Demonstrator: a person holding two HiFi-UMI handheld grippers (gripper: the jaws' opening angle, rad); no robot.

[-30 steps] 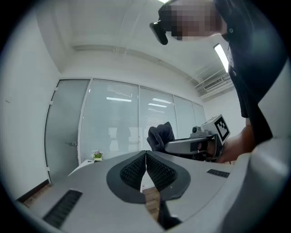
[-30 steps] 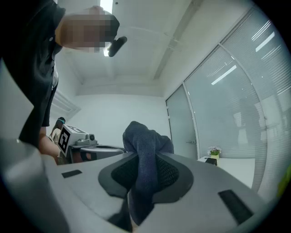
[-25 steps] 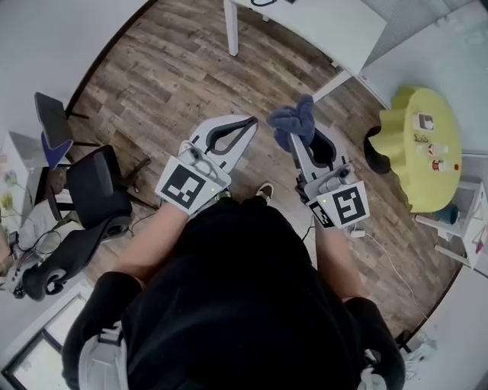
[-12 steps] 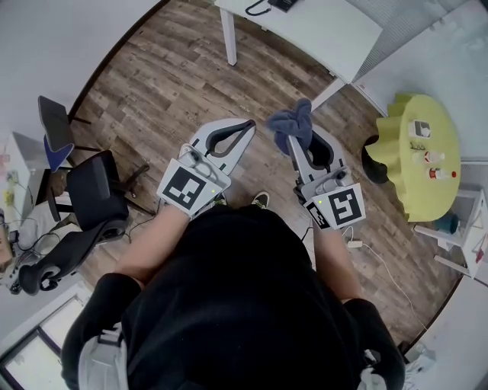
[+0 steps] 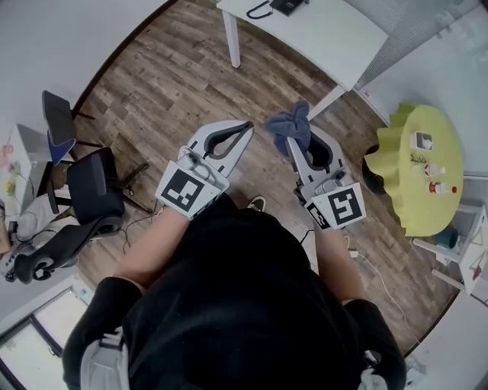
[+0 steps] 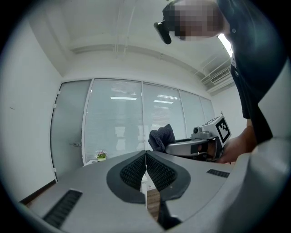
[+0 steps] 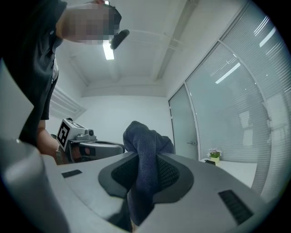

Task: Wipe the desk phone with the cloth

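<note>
Reaching the phone (image 5: 280, 6) means going forward: it sits on the white tabletop (image 5: 328, 34) at the far edge of the head view, well apart from both grippers and roughly between their lines, neither clearly nearer. The right gripper (image 5: 296, 143) has its fingers clamped on the blue-grey cloth (image 5: 290, 123), which bunches above them. The left gripper (image 5: 245, 128) has its fingers pressed together, empty. The phone looks dark and small, partly cropped, with what seems its handset just beside it.
</note>
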